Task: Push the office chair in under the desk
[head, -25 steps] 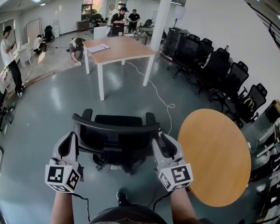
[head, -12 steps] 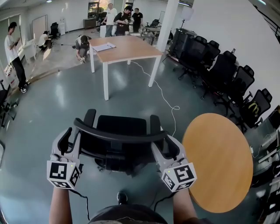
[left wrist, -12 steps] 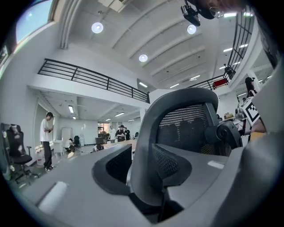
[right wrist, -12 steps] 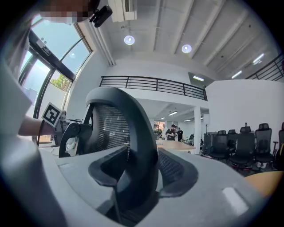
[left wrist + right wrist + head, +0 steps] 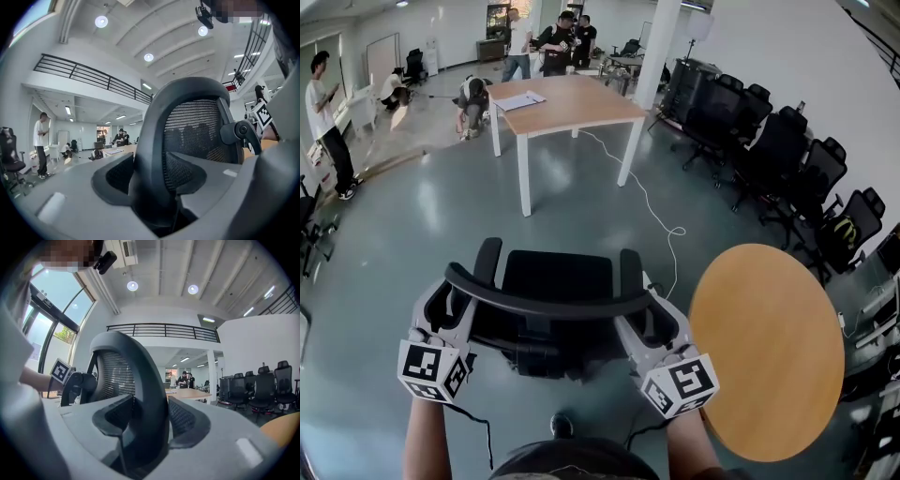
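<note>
Office chair (image 5: 555, 281): stands on the grey floor (image 5: 403, 225) in open space, well apart from the bench, its back towards the camera and its seat facing the bench.
Backrest rim (image 5: 548, 298): a dark curved bar across the top of the chair, with one gripper at each end.
Left gripper (image 5: 453, 298): pointing level at the left end of the rim. Its jaws have just been opening and now stand spread, with the rim's upright edge (image 5: 150, 154) between them (the pads are not clamped on it).
Right gripper (image 5: 645, 319): pointing level at the right end of the rim. Its jaws have just been opening and stand wide, with the frame edge (image 5: 145, 404) in the gap between the pads.
Marker cubes: one on each gripper, nearest the person, left (image 5: 431, 370) and right (image 5: 680, 384).
Bench (image 5: 572, 101): a wooden top on white legs, further down the room, with papers (image 5: 517, 100) lying on it.
White cable (image 5: 647, 202): trails over the floor from the bench towards the chair's right side.
Round bench (image 5: 769, 347): a wooden disc just right of the right gripper.
Spare chairs (image 5: 778, 155): a black row along the right wall.
People (image 5: 558, 37): several stand or crouch beyond the bench, and one (image 5: 323, 122) stands at far left.
</note>
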Demonstrator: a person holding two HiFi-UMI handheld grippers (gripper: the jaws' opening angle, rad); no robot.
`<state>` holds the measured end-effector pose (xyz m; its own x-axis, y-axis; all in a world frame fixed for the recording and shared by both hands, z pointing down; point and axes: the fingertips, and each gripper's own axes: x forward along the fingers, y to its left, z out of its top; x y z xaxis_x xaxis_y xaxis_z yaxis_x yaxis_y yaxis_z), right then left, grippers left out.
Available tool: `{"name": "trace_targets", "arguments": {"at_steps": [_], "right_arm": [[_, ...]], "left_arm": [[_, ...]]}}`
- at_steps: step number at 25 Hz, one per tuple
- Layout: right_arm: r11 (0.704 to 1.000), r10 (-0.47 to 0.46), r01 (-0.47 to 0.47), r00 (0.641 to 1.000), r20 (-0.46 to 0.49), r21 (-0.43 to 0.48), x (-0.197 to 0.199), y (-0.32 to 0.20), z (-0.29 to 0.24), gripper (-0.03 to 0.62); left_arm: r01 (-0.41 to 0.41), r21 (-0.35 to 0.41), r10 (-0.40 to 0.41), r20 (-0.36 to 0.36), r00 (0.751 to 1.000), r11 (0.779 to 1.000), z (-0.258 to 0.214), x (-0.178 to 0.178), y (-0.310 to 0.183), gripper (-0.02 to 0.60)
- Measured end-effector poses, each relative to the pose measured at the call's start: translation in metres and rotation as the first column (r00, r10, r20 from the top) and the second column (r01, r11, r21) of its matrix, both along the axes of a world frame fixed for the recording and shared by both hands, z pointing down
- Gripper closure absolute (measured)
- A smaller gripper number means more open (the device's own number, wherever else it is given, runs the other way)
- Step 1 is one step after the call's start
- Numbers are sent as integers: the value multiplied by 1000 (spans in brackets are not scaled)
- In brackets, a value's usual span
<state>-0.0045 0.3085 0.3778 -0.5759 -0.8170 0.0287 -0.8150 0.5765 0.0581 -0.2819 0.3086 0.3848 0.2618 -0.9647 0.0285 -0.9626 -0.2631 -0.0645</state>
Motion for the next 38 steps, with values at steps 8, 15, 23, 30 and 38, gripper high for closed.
{"name": "trace_targets", "arguments": {"at_steps": [8, 15, 23, 30, 38], "right_arm": [[1000, -9, 9, 1000, 14, -5, 2, -5, -4, 370], [1000, -11, 11, 1000, 1, -2, 0, -17, -4, 367], [1000, -18, 18, 999, 27, 3, -4, -39, -6, 368], [998, 63, -61, 996, 61, -24, -8, -73, -4, 372], [984, 176, -174, 983, 59, -35, 3, -136, -5, 372]], "left_arm": [[-34, 0, 34, -20, 999, 999, -3, 2, -11, 341], [-56, -11, 56, -20, 998, 998, -3, 0, -25, 341], [-87, -10, 86, -15, 996, 996, -8, -1, -58, 341], [-145, 10, 145, -17, 989, 989, -5, -7, -106, 341], [-218, 24, 219, -51, 974, 976, -6, 3, -175, 344]]}}
